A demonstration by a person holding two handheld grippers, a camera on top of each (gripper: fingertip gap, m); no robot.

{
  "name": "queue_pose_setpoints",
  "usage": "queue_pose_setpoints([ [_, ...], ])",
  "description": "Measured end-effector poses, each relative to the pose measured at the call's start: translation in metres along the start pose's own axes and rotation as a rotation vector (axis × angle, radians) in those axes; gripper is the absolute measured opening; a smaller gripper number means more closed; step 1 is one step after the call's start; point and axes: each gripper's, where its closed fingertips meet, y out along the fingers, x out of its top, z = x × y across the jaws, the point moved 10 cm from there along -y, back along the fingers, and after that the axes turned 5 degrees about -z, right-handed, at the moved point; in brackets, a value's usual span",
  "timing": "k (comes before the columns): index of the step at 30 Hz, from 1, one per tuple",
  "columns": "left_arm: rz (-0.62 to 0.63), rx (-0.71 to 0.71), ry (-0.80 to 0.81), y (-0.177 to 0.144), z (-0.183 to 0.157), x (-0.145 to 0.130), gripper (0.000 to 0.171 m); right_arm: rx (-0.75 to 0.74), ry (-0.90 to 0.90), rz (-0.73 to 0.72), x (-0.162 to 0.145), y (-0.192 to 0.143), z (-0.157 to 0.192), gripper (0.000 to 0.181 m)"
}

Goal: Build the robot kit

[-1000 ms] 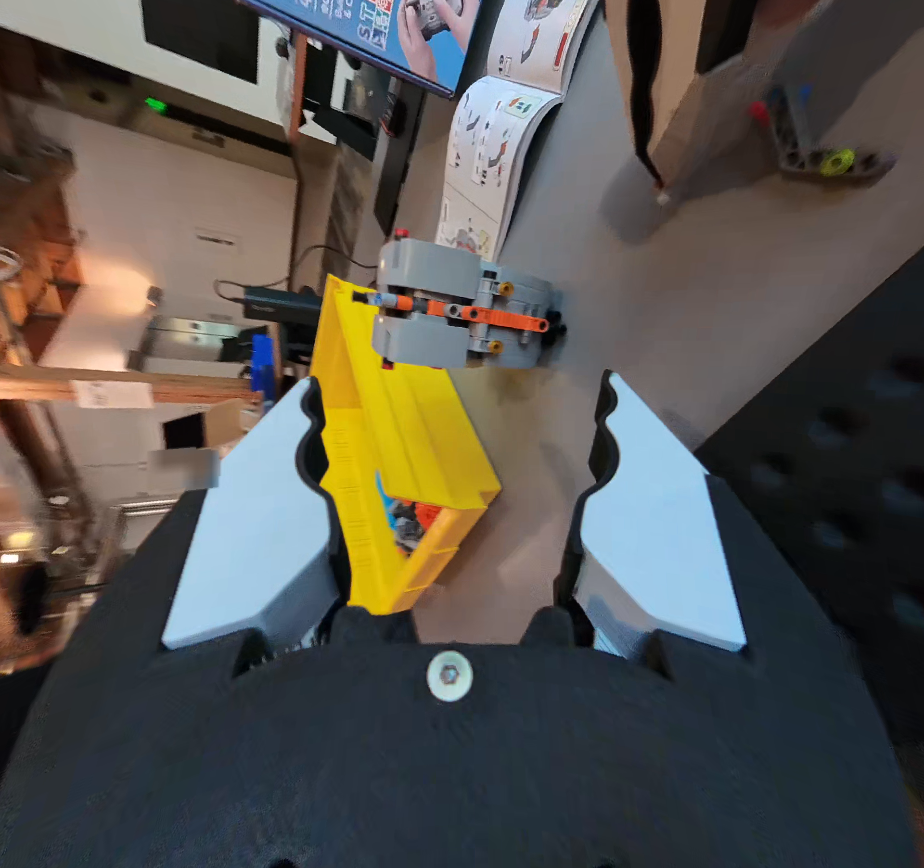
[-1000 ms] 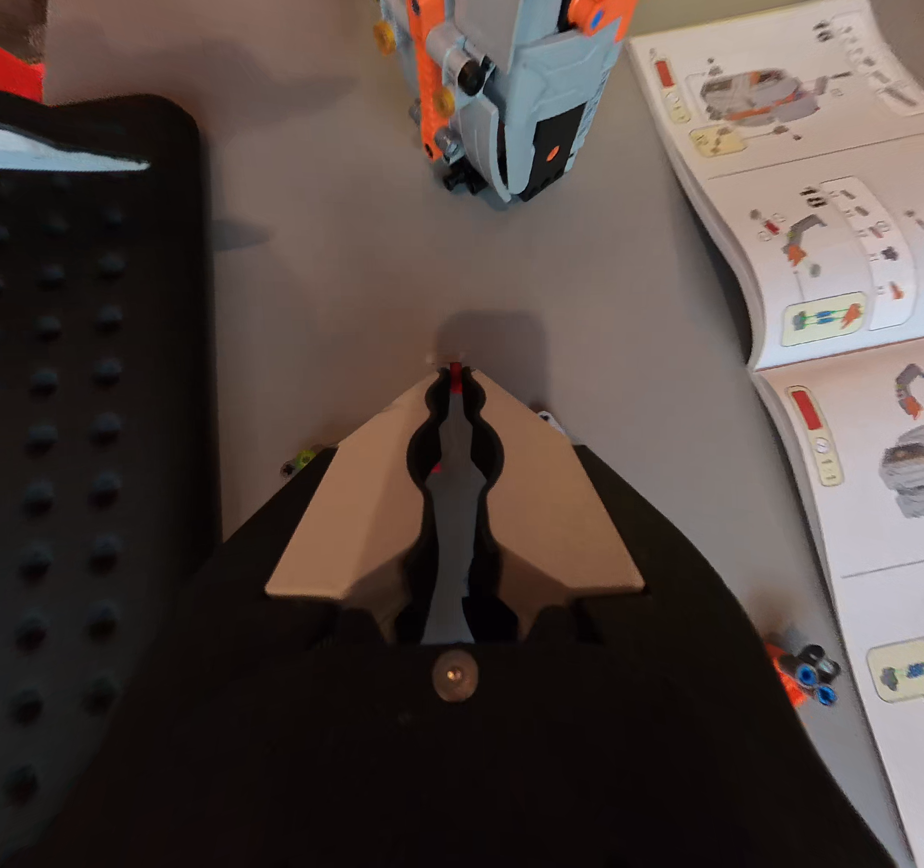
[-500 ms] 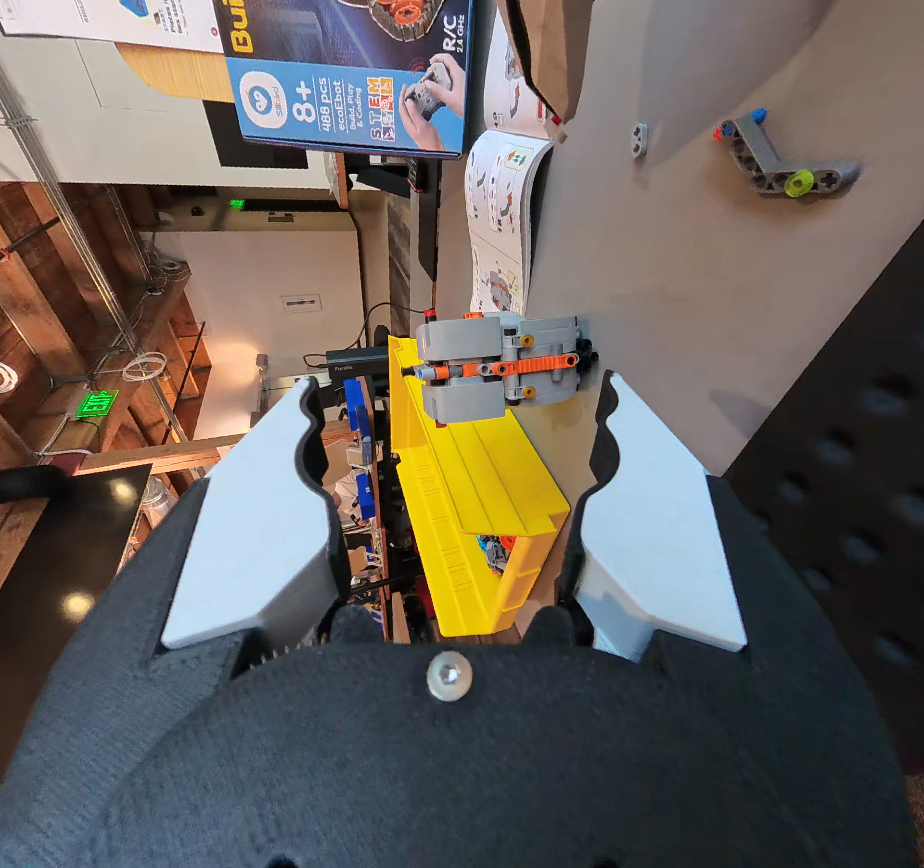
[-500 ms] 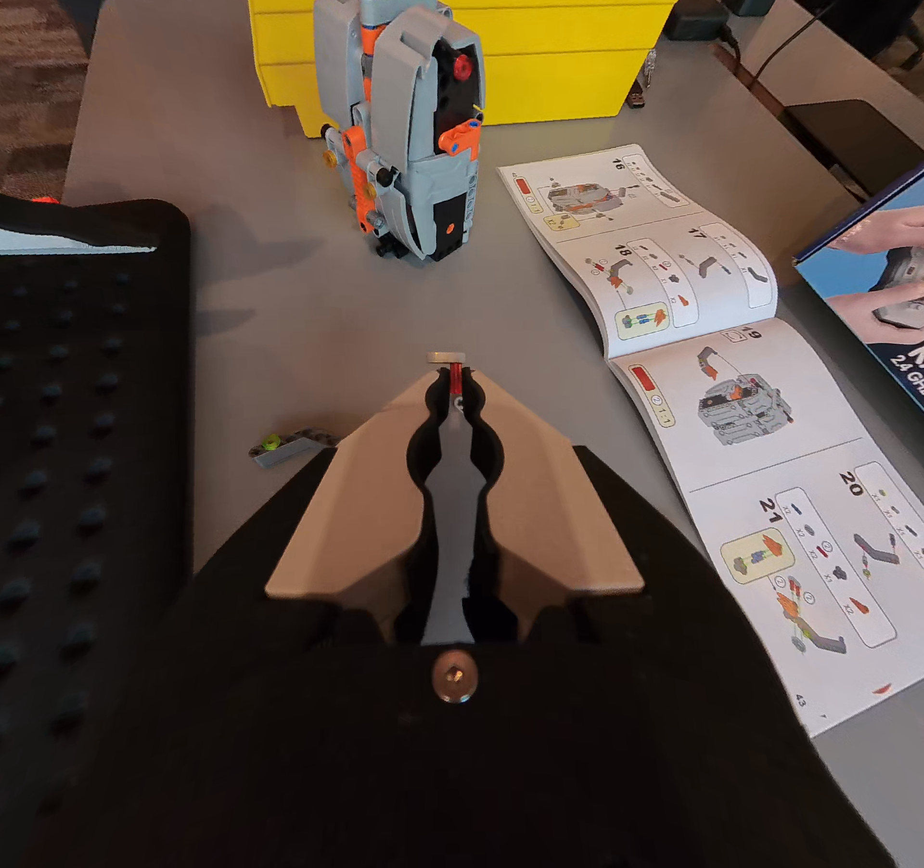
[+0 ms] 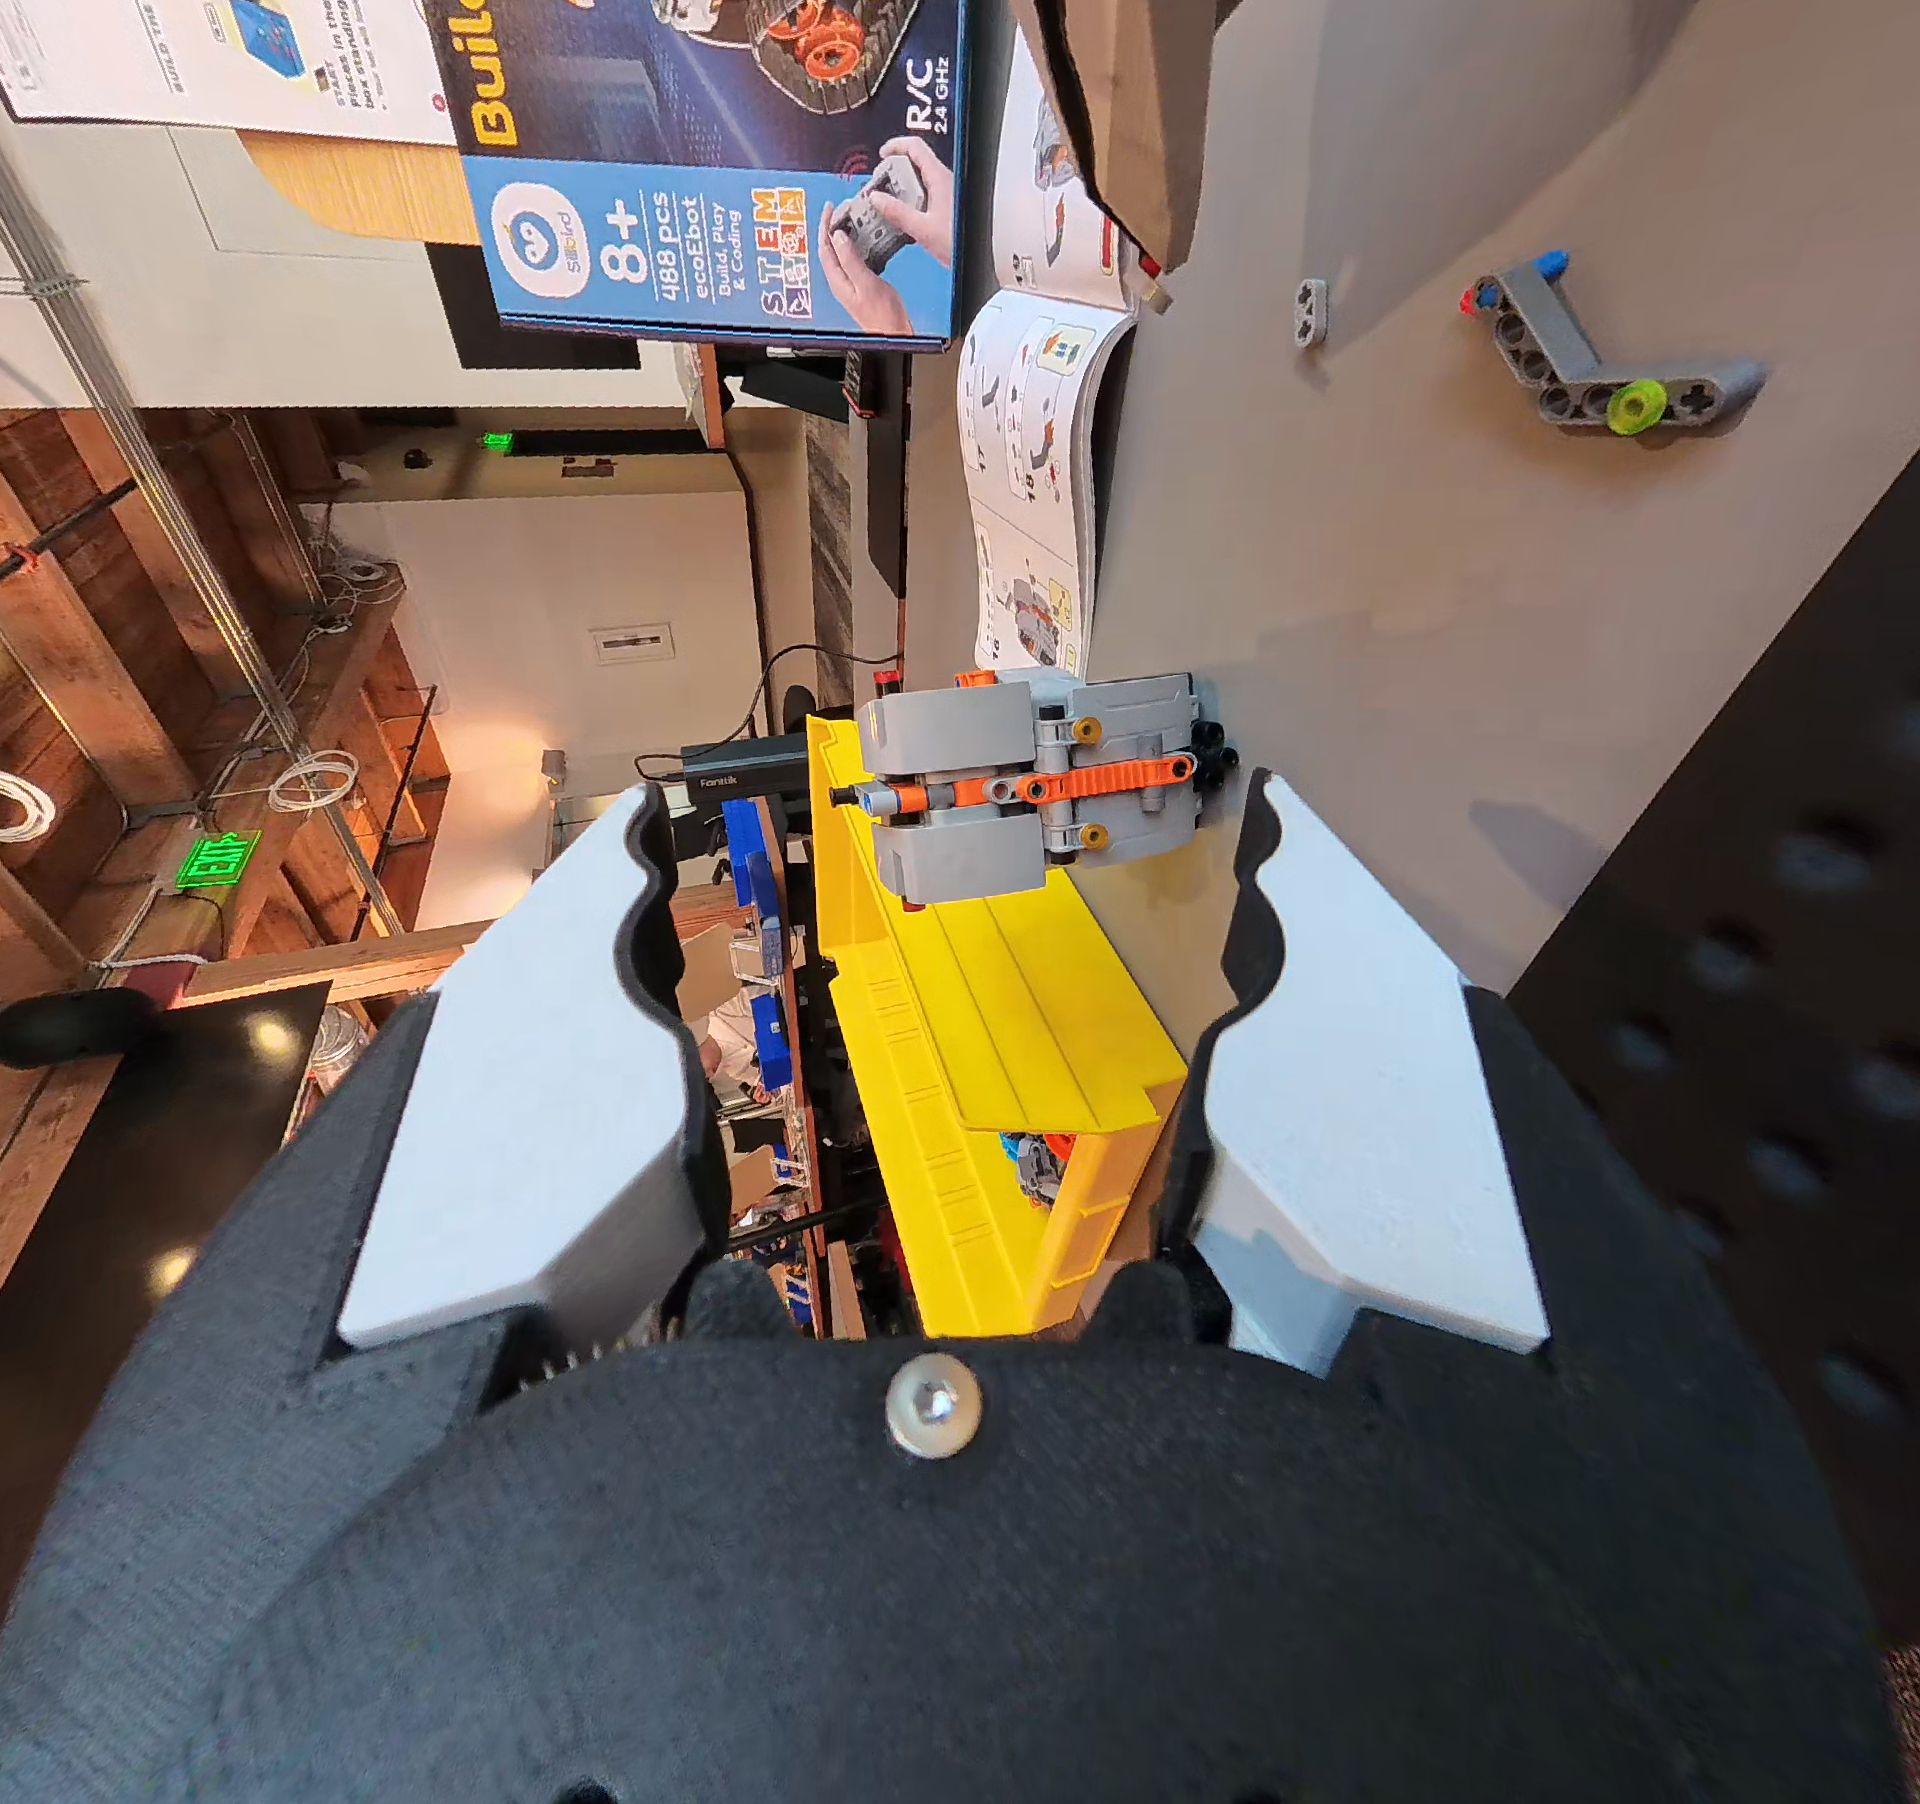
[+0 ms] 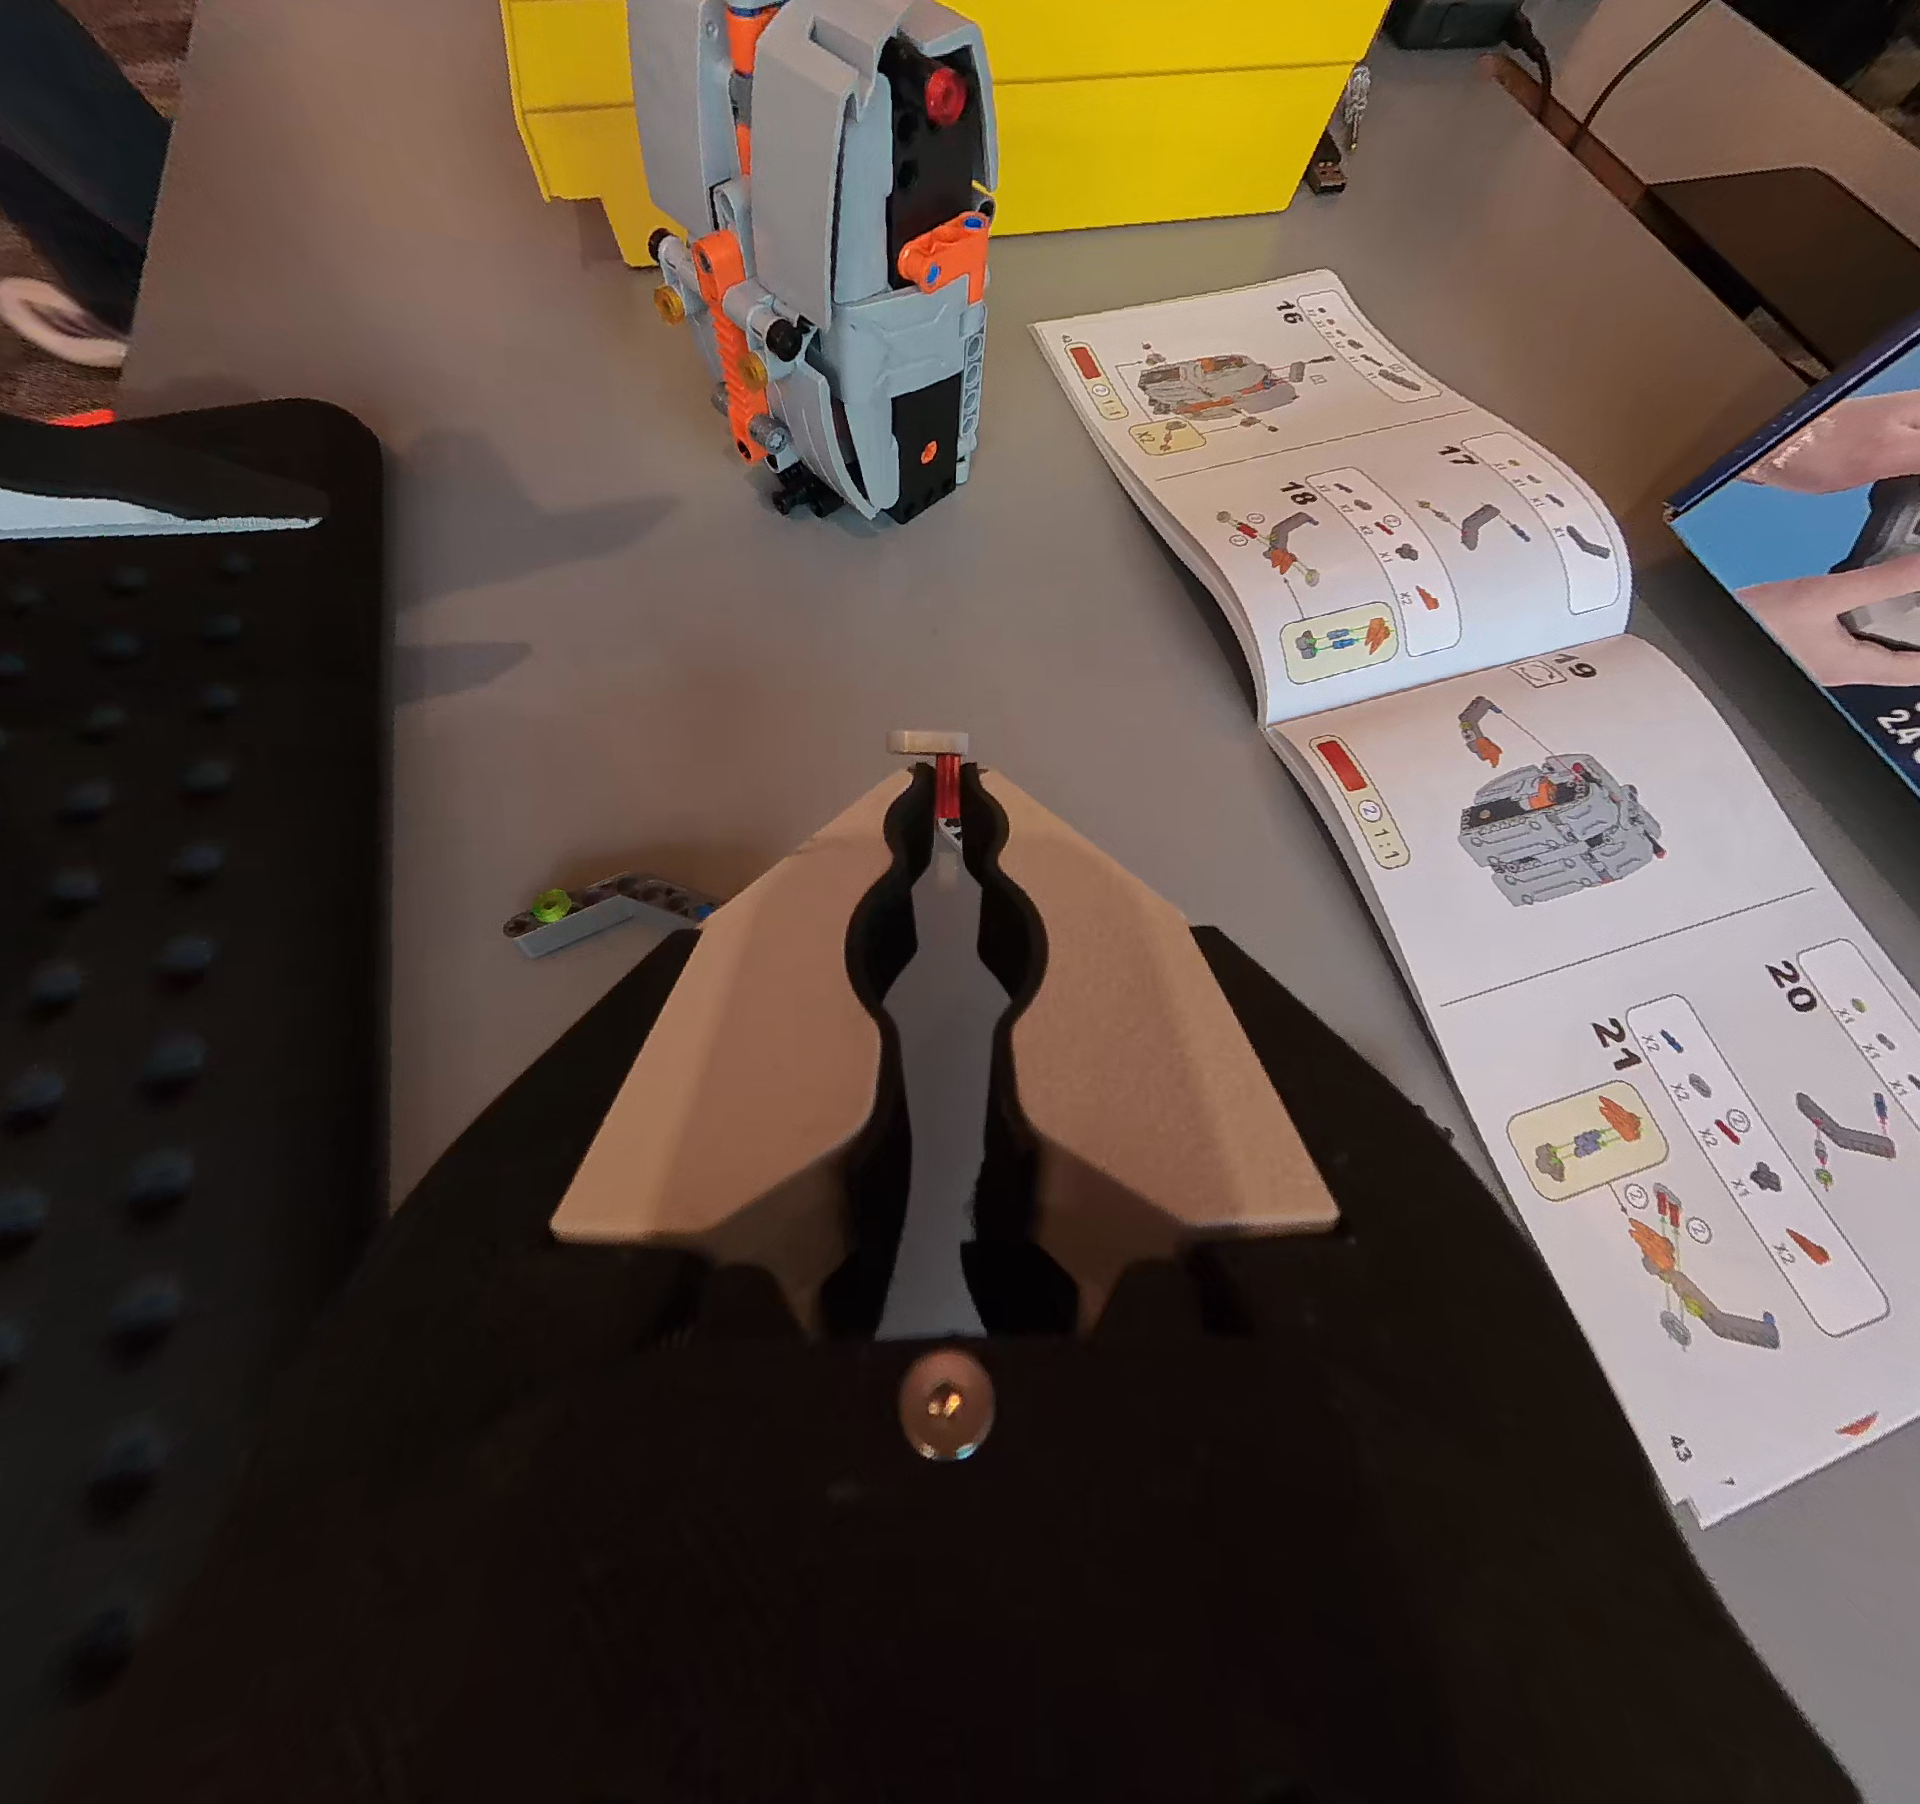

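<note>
My right gripper [image 6: 943, 780] is shut on a small red axle pin with a pale cap [image 6: 928, 742], held above the grey table [image 6: 623, 632]. A grey, black and orange brick model [image 6: 831, 237] stands upright ahead of it, in front of a yellow bin [image 6: 1143, 71]. My left gripper [image 5: 951, 819] is open and empty, turned on its side, with the same model [image 5: 1023, 783] and the bin [image 5: 997, 1037] a little beyond its fingertips. A bent grey beam with a green bush [image 5: 1590, 372] lies on the table, also in the right wrist view [image 6: 592, 913].
An open instruction booklet [image 6: 1455, 819] lies right of the model. A blue product box [image 5: 717, 113] stands beyond it. A small grey link [image 5: 1311, 312] lies near the other gripper's tan finger [image 5: 1122, 92]. A black studded mat [image 6: 156, 923] covers the table's left. The left gripper's tips are roughly 12 cm from the right gripper's.
My right gripper has pulled back and up from the table with the pin; the model now stands farther off. My left gripper has risen and drawn back a little, still open.
</note>
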Motion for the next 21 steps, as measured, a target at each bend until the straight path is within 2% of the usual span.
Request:
queue_pose_setpoints([
  [21,-0.020,-0.021,-0.073,-0.0016,0.0039,-0.0037,0.106,0.005,0.023,0.012,-0.0023,-0.0002,-0.0024,0.004],
])
